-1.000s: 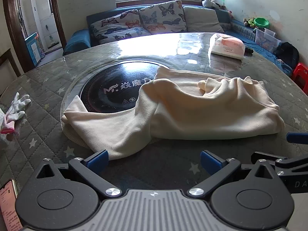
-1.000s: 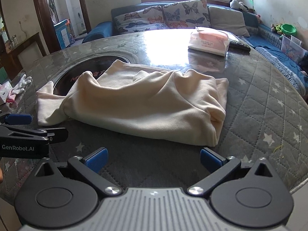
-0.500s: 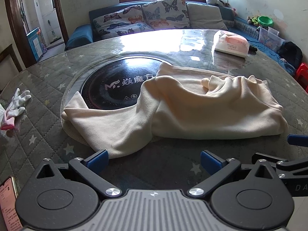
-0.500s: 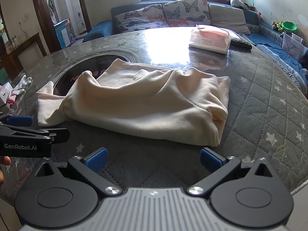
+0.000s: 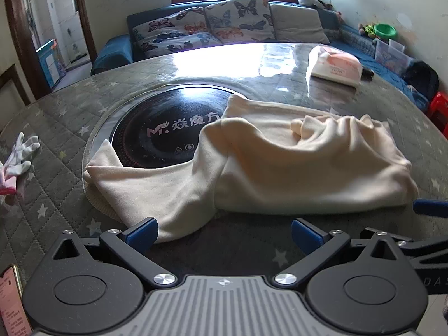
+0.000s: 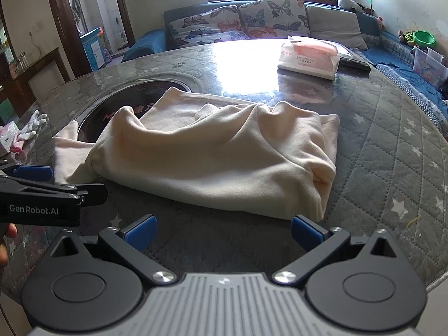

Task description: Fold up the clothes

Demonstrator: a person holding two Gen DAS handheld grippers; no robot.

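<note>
**Both grippers closer to the near hem, nothing gripped yet**

Since a second ago you have eased both grippers a little toward the cream garment; it fills more of each view, and the cloth itself has not shifted.

Your left gripper stands wide open and empty, and so does your right gripper. The garment lies half-folded on the quilted table, its long axis running left to right across your front. Its left end spills over the rim of the black cooktop set in the table, and a loose sleeve trails from there toward you.

Taking the garment's near edge as the landmark: your left gripper sits just short of it, with the sleeve's tip just beside the left finger. Your right gripper sits just short of the edge's right corner, almost in line with its right finger.

The sleeve looks like the left hand's job, since it is nearer. A tissue pack lies well beyond the garment's far edge, out of the way.
</note>
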